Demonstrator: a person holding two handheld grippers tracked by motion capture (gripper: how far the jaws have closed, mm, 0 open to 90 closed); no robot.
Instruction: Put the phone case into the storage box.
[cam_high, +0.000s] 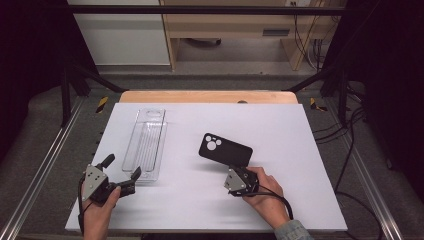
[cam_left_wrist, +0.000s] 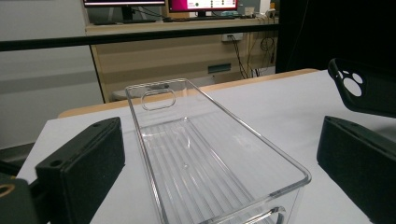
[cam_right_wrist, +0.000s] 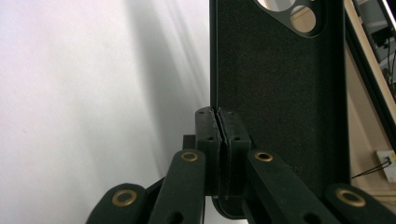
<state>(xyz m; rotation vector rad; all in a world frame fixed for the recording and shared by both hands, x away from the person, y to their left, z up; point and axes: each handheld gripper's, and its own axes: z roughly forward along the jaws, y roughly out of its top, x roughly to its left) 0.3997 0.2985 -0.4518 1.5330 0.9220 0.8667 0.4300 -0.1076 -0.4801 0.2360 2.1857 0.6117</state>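
- The right gripper (cam_high: 241, 176), held in the person's right hand (cam_high: 265, 192) near the front edge of the white table (cam_high: 300, 165), is clenched on the black phone case (cam_high: 225, 148). In the right gripper view its two jaws meet edge to edge on the case's side wall (cam_right_wrist: 280, 93), pads pressed together with no gap.
- The right hand comes in from the bottom right, a denim sleeve (cam_high: 292, 231) at the wrist, and the gripper points away from the person and slightly left.
- The phone case sticks out beyond the jaws, tilted, its camera cut-out at the far end; it looks lifted clear of the table, though contact at its far edge cannot be ruled out.
- The left gripper (cam_high: 121, 170), in the left hand (cam_high: 100, 210) at the front left of the table, is spread wide and grips nothing. In the left gripper view its jaws stand on either side of the near end of the clear plastic tray (cam_left_wrist: 196, 154) without touching it.
- The left hand rises from the bottom edge, with the grey three-cornered plate on top of the gripper facing up.
- The clear tray (cam_high: 146, 145) lies lengthwise, running away from the person, left of the phone case and well apart from it; a handle slot shows in its far end wall.
- Beyond the table's far edge stand a pale wooden bench (cam_high: 240, 22) and hanging cables.
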